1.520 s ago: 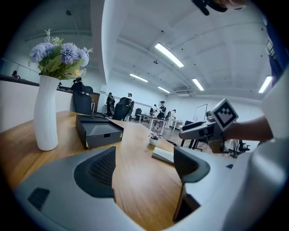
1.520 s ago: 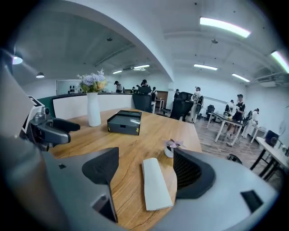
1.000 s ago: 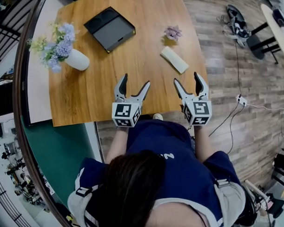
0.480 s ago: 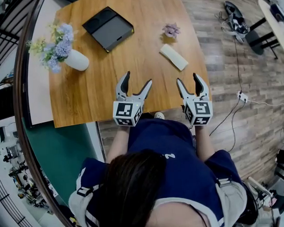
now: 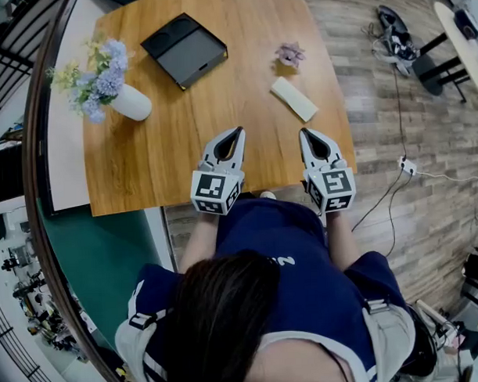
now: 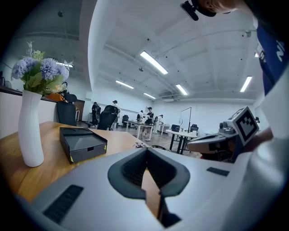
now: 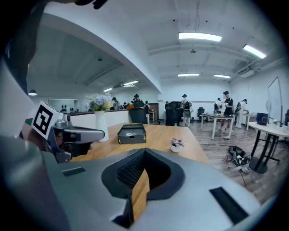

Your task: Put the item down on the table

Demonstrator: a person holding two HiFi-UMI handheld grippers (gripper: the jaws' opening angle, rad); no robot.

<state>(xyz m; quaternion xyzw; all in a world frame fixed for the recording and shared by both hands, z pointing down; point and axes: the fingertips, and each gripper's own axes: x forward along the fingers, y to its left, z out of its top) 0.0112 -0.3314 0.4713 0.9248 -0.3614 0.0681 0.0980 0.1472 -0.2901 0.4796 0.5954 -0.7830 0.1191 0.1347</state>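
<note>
Jaws on the left gripper (image 5: 239, 131) and right gripper (image 5: 304, 132) just snapped together on nothing, at the tabletop's (image 5: 160, 169) near edge. Put-down looks done to me; next they'd just pull back.

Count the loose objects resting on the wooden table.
4: a white vase of lilac flowers at the far left, a black rectangular box at the far centre, a small potted purple plant at the far right, a white oblong block just nearer than it. None appears hidden.
</note>
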